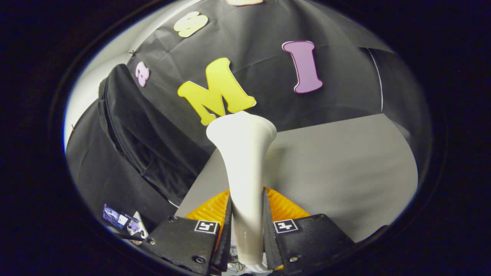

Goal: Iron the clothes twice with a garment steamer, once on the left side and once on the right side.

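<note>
Gripper view: we see the gripper (pixel 247 226) clenched on the white garment steamer (pixel 242 161), both fingers pressing its handle. Dark clothes (pixel 142 142) hang at ten o'clock, apart from the steamer head. We judge no pass underway yet; both sides remain. Steamer faceplate hidden, base cut off.

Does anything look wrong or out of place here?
Nothing stands out. The gripper is shut on the white garment steamer, whose head points up past the fingers. The dark garment hangs beside it, apart from it, with no visible damage.
</note>
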`<act>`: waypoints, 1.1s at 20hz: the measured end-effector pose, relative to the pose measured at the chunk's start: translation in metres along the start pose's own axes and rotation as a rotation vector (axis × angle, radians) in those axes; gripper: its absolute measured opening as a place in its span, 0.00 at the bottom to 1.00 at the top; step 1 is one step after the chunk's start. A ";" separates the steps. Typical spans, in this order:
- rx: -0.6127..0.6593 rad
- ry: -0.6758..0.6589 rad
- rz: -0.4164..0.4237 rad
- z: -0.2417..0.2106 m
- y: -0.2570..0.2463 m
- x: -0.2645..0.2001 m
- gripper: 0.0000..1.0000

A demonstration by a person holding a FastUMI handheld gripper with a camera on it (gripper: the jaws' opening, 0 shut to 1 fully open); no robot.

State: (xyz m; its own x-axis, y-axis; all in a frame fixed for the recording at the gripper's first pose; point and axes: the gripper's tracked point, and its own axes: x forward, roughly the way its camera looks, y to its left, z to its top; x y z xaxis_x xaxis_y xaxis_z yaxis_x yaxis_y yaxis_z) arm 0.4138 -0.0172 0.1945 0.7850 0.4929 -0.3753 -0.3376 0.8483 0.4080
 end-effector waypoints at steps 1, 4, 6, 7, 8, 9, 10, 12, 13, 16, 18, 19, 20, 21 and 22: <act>-0.001 -0.022 -0.004 0.000 0.009 -0.008 0.40; -0.014 -0.092 -0.026 -0.005 0.034 -0.034 0.40; -0.020 -0.134 -0.039 -0.008 0.055 -0.049 0.40; -0.024 -0.156 -0.049 -0.009 0.064 -0.057 0.40; -0.032 -0.178 -0.060 -0.011 0.074 -0.064 0.40; -0.039 -0.199 -0.071 -0.012 0.083 -0.070 0.40; -0.049 -0.220 -0.084 -0.014 0.092 -0.077 0.40; -0.071 -0.263 -0.110 -0.016 0.111 -0.090 0.40; -0.076 -0.280 -0.125 -0.018 0.120 -0.097 0.40; -0.091 -0.329 -0.153 -0.020 0.148 -0.108 0.39; -0.108 -0.364 -0.176 -0.023 0.168 -0.118 0.39; -0.113 -0.379 -0.180 -0.023 0.179 -0.121 0.39; -0.120 -0.392 -0.189 -0.021 0.190 -0.121 0.40; -0.130 -0.406 -0.198 -0.018 0.201 -0.122 0.39; -0.137 -0.422 -0.207 -0.017 0.213 -0.121 0.39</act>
State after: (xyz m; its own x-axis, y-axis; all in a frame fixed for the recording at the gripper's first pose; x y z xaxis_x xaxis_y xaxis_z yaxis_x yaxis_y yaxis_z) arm 0.2382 0.1067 0.3130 0.9754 0.2135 -0.0555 -0.1949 0.9519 0.2366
